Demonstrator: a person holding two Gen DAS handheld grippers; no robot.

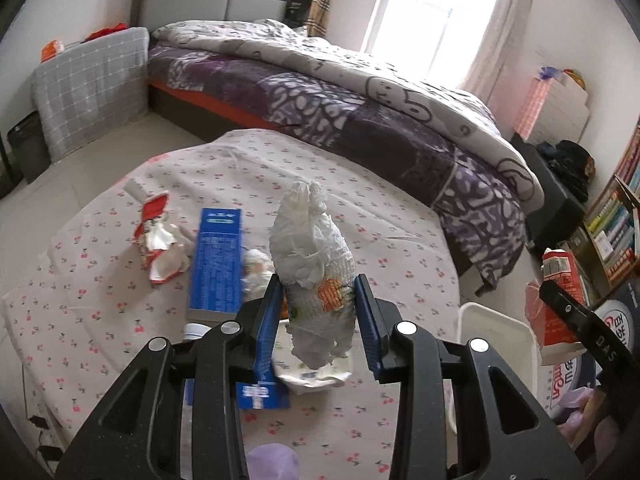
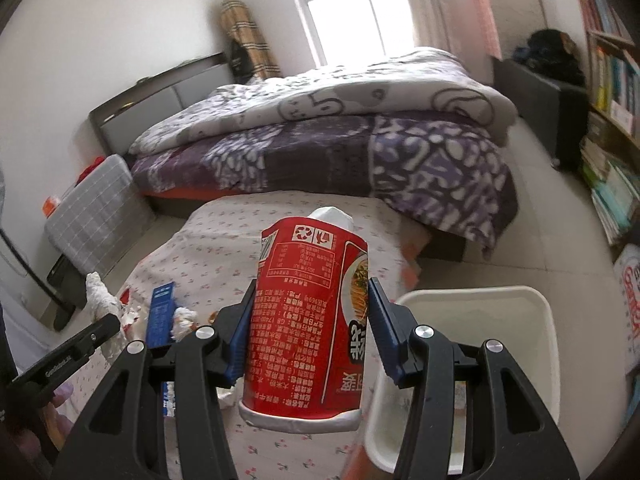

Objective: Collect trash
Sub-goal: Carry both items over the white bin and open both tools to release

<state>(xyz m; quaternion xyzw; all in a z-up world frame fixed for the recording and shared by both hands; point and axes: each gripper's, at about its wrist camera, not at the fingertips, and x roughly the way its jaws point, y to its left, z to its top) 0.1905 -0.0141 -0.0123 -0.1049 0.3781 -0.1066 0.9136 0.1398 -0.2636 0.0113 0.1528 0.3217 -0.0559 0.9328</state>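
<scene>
**White tissue in one grip, red cup in the other**

White and crumpled, the wad of tissue (image 1: pixel 310 256) sits pinched between the blue pads of your left gripper (image 1: pixel 320 300), jaws narrowed onto it, and it is held above the cherry-print tablecloth (image 1: pixel 360 208). On the cloth to its left lie a blue box (image 1: pixel 218 260) and, further left, a torn red wrapper (image 1: pixel 156 236); a smaller tissue ball (image 1: pixel 256 270) rests just beside the box on its right.

Your right gripper (image 2: pixel 310 320) has its jaws closed against the sides of a red noodle cup (image 2: pixel 308 320), tilted with its rim toward you and white paper (image 2: pixel 332 216) poking from the far end. The white bin (image 2: pixel 520 320) stands just to the right of the cup, beside the table's right edge. The bed (image 2: pixel 360 152) lies beyond.
</scene>
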